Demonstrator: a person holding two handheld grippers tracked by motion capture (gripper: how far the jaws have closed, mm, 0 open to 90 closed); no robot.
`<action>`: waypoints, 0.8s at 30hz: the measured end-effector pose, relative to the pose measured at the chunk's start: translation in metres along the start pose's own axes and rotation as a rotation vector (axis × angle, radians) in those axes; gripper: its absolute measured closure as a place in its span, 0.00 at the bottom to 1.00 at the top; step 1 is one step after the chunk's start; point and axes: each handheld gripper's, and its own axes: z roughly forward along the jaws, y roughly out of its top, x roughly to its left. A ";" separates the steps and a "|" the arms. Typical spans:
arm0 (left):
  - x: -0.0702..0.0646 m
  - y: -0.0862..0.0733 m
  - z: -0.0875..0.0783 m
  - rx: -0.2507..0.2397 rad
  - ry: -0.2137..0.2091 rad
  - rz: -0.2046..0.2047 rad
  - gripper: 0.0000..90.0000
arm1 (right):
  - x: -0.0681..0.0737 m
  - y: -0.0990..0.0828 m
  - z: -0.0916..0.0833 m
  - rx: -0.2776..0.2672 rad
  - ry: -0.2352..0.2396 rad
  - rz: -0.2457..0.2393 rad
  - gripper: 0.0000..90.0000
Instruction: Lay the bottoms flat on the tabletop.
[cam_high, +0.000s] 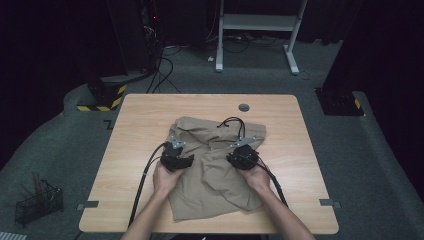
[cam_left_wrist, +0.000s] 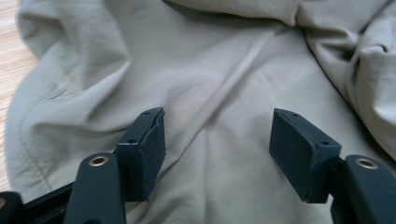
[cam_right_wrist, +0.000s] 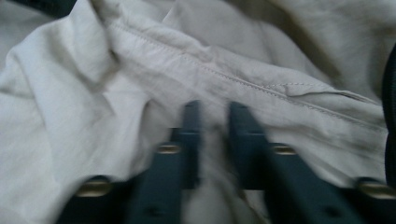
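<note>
— Garment (cam_high: 215, 170) is a beige heap in the middle of the desk (cam_high: 135, 120), nearer the front edge, and nowhere near folded, I'd say. Rumpled all over, a black cord lying loose at its far side.

— So what's actually done?

— Little that I can see. It's bunched, no flat panel, no clean crease. Everything's left: spreading it, then folding.

— And the claws?

— Left claw (cam_left_wrist: 217, 140) is spread wide, hovering over a smooth stretch of cloth, nothing between its pads (cam_left_wrist: 299, 149). In the high view it sits at the heap's left side (cam_high: 176, 160).

— The right one?

— Right claw (cam_right_wrist: 215, 140) is blurred, but its jaws stand nearly pressed together with a ridge of fabric pinched between them, just below a stitched seam (cam_right_wrist: 243, 84).

— So one grip made?

— Looks so. My guess is the left needs its own hold before the cloth gets pulled flat.
</note>
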 end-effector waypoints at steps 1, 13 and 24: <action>0.000 0.000 0.000 -0.001 0.007 0.011 0.40 | 0.000 0.000 -0.001 0.008 -0.002 -0.011 0.99; 0.003 -0.006 -0.001 -0.035 0.008 0.006 0.38 | -0.026 -0.032 -0.067 -0.112 -0.077 0.030 1.00; 0.002 -0.006 -0.001 -0.035 0.011 0.004 0.38 | -0.083 -0.104 -0.094 -0.025 -0.209 0.277 0.85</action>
